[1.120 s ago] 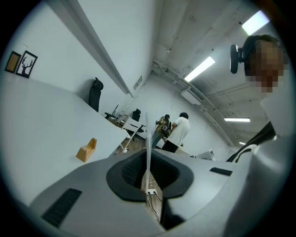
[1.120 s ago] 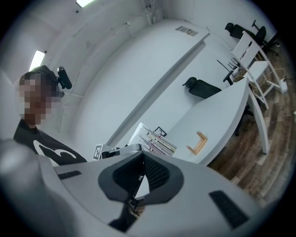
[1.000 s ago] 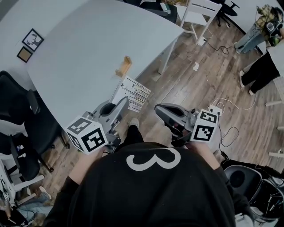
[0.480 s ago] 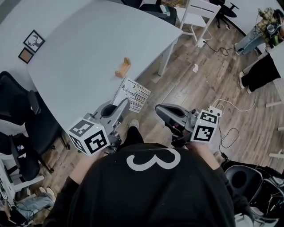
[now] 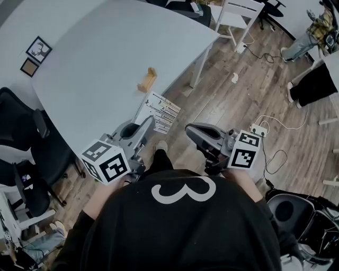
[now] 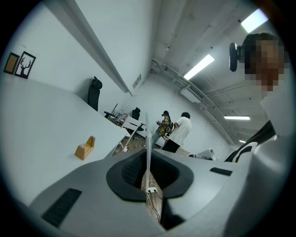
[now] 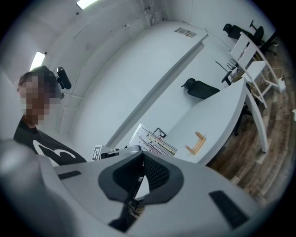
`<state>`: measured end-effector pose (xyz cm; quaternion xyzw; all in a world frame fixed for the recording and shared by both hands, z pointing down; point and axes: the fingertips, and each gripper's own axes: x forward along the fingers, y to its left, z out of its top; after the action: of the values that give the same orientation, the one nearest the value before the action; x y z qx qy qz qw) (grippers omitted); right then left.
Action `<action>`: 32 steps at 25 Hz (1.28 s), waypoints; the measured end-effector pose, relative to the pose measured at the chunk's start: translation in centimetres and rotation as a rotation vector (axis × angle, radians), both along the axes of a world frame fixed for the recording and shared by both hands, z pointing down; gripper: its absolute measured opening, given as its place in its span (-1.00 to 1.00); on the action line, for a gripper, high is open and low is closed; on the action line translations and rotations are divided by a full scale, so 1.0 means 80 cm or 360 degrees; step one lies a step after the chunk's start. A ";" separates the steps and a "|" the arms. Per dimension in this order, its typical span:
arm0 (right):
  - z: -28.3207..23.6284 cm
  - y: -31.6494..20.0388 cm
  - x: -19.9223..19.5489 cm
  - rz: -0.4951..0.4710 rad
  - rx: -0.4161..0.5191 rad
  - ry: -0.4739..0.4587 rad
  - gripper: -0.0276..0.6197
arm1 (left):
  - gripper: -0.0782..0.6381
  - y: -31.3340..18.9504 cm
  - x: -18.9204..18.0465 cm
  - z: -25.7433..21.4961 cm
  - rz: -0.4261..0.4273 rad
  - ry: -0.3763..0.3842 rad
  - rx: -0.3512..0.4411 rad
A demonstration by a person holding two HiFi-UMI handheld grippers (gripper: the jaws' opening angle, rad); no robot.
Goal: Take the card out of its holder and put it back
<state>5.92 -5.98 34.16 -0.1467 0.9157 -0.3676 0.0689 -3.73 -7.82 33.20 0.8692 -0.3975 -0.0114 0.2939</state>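
In the head view, a white printed card [image 5: 160, 111] sticks out past the table's edge, with my left gripper [image 5: 150, 121] shut on its near end. The left gripper view shows that card [image 6: 147, 134] edge-on as a thin upright line between the closed pads. The small wooden card holder [image 5: 148, 79] stands empty on the grey table [image 5: 95, 58], well beyond the card; it shows as the holder [image 6: 85, 148] and the holder [image 7: 196, 142] in the two gripper views. My right gripper [image 5: 189, 128] hovers over the floor to the card's right, shut on nothing [image 7: 140, 155].
Two framed pictures [image 5: 38, 47] lie at the table's far left. Black chairs [image 5: 24, 140] stand on the left, a white chair [image 5: 235, 15] beyond the table. A power strip with cables [image 5: 258, 129] lies on the wooden floor; people [image 5: 312, 79] stand at the far right.
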 end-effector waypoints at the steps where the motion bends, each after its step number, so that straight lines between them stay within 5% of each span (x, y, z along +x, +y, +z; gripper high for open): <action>1: 0.001 0.000 0.000 0.0000 -0.0002 -0.0001 -0.88 | -0.71 0.000 0.000 0.000 0.0002 -0.0002 0.0001; 16: 0.019 0.003 0.007 -0.0013 0.0019 -0.0046 -0.88 | -0.71 -0.005 0.000 0.002 -0.0043 -0.0109 0.0072; 32: 0.023 -0.131 -0.049 0.0038 -0.0132 0.0031 -0.88 | -0.71 -0.171 -0.085 0.019 -0.0135 -0.0187 -0.0026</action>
<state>1.97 -16.47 36.02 -0.1641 0.8985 -0.4030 0.0582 -10.53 -21.52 34.68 0.8483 -0.4505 0.0305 0.2765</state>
